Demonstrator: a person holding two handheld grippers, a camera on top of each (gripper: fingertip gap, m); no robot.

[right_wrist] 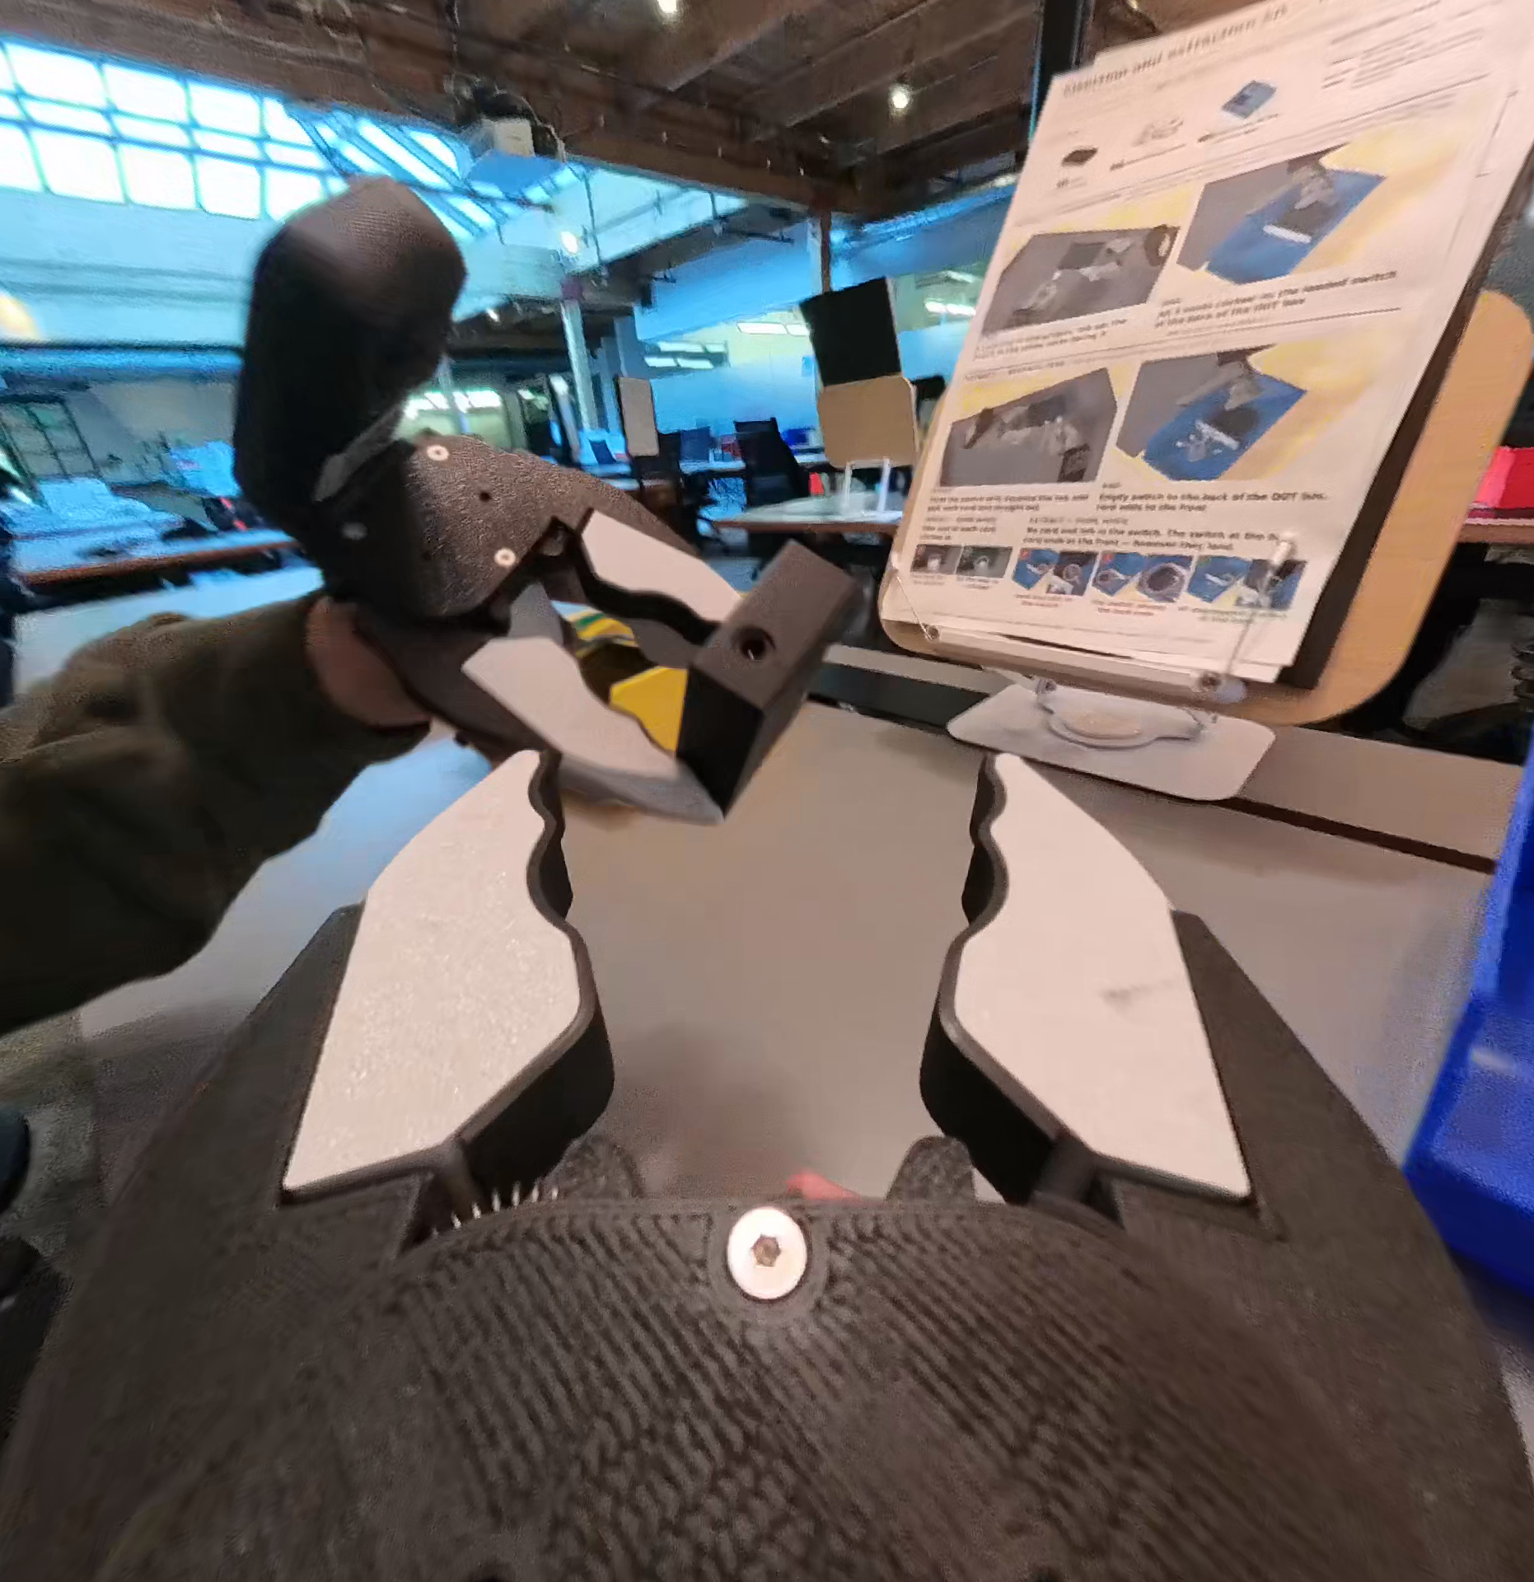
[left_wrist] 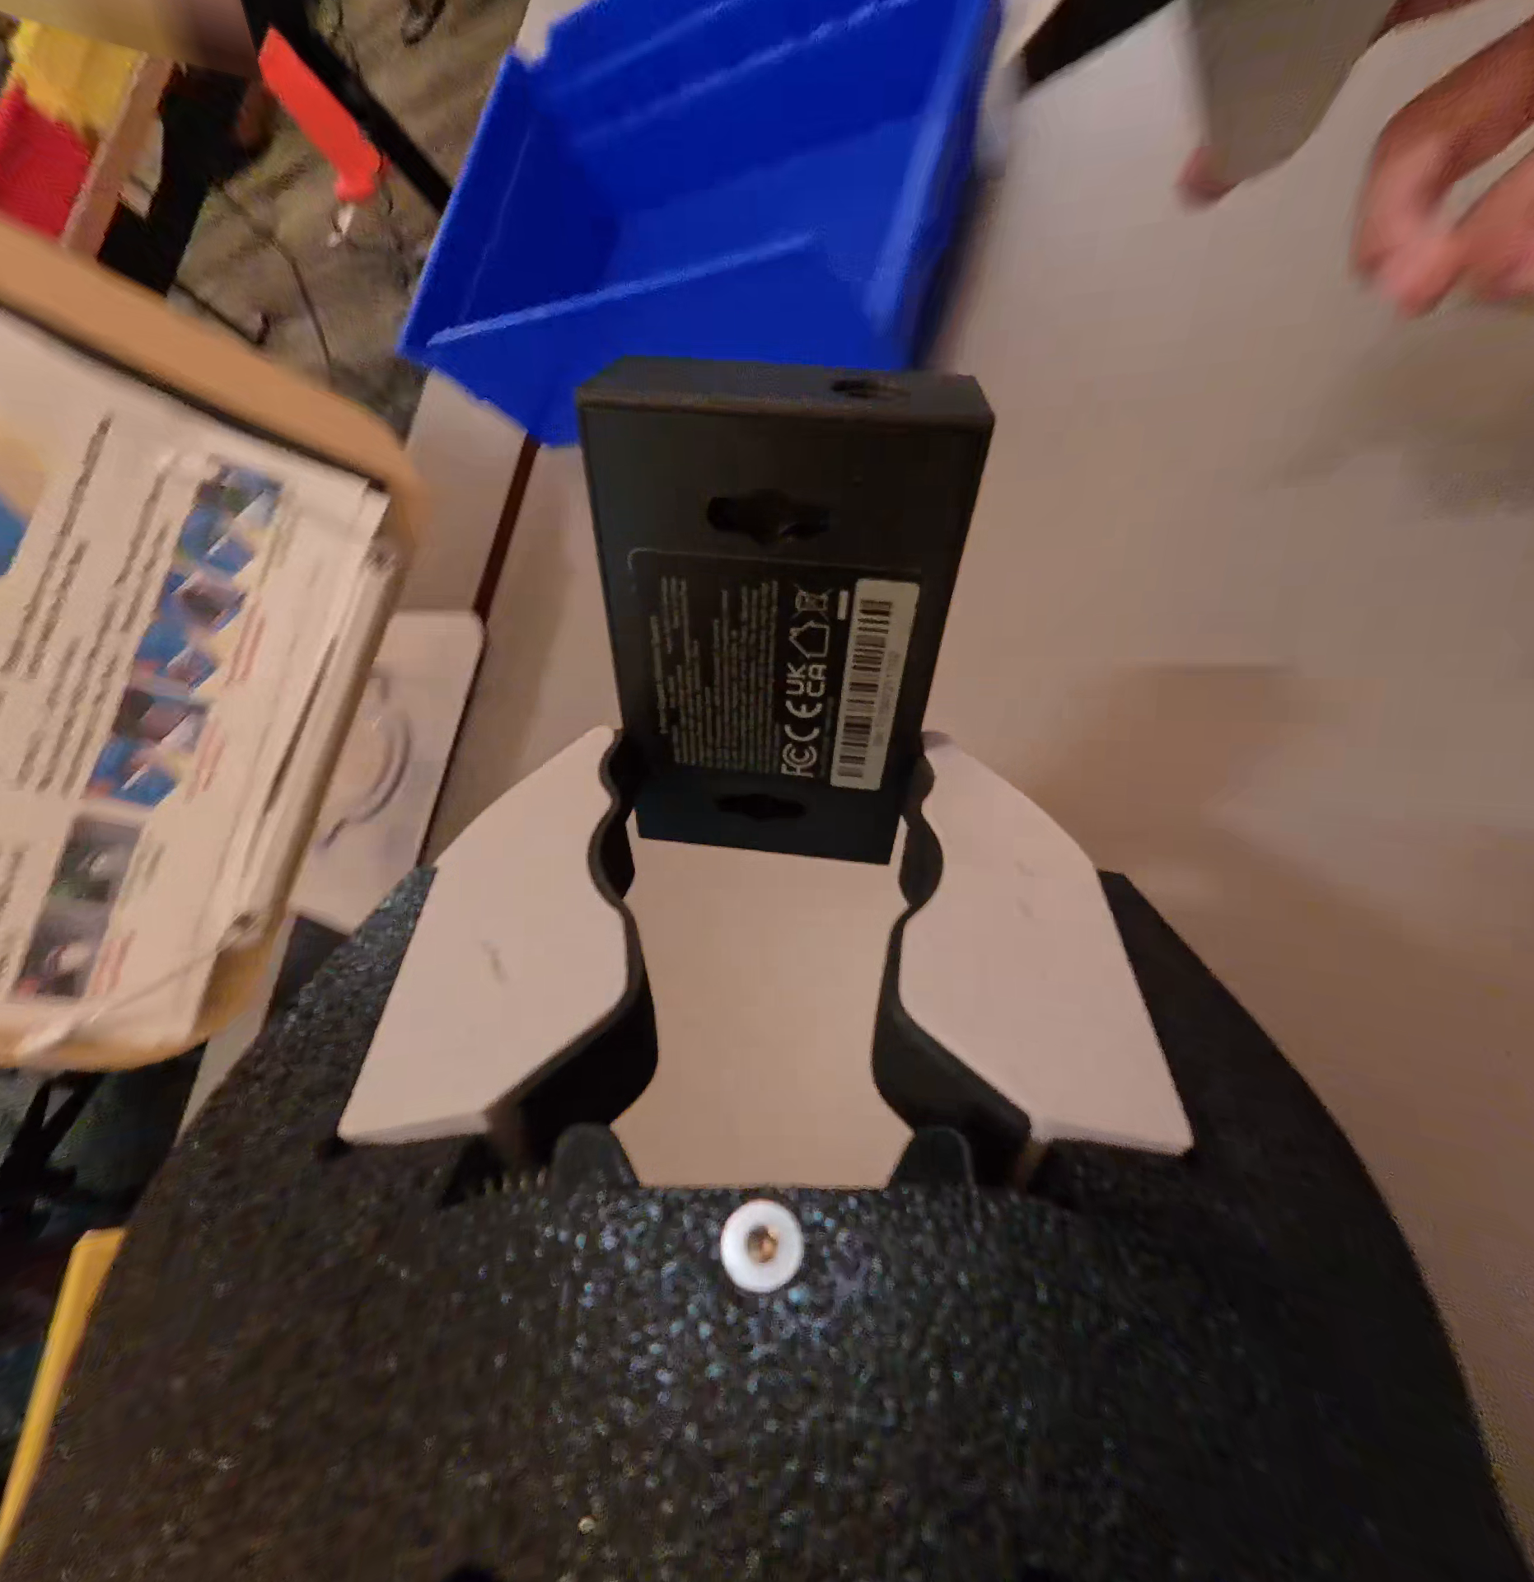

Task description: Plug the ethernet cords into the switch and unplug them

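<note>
Left wrist view: left gripper (left_wrist: pixel 768 775) clamps the black switch (left_wrist: pixel 785 582) by its near end, lifted above the table (left_wrist: pixel 1217 599) with its labelled underside showing, while the right gripper (right_wrist: pixel 768 779) waits empty and spread, probably to receive cords.

We see a black switch (left_wrist: pixel 772 599) with a pale barcode sticker (left_wrist: pixel 870 680), grey fingers (left_wrist: pixel 507 959) on speckled black gripper bodies, a blue bin (left_wrist: pixel 712 197) far behind, an off-white table (left_wrist: pixel 1217 685), and a tan clipboard (right_wrist: pixel 1431 514) on the right.

Open-plan workshop office: exposed ceiling beams (right_wrist: pixel 746 77), skylight windows (right_wrist: pixel 147 163), desk rows (right_wrist: pixel 798 514), office chairs (right_wrist: pixel 764 462).
</note>
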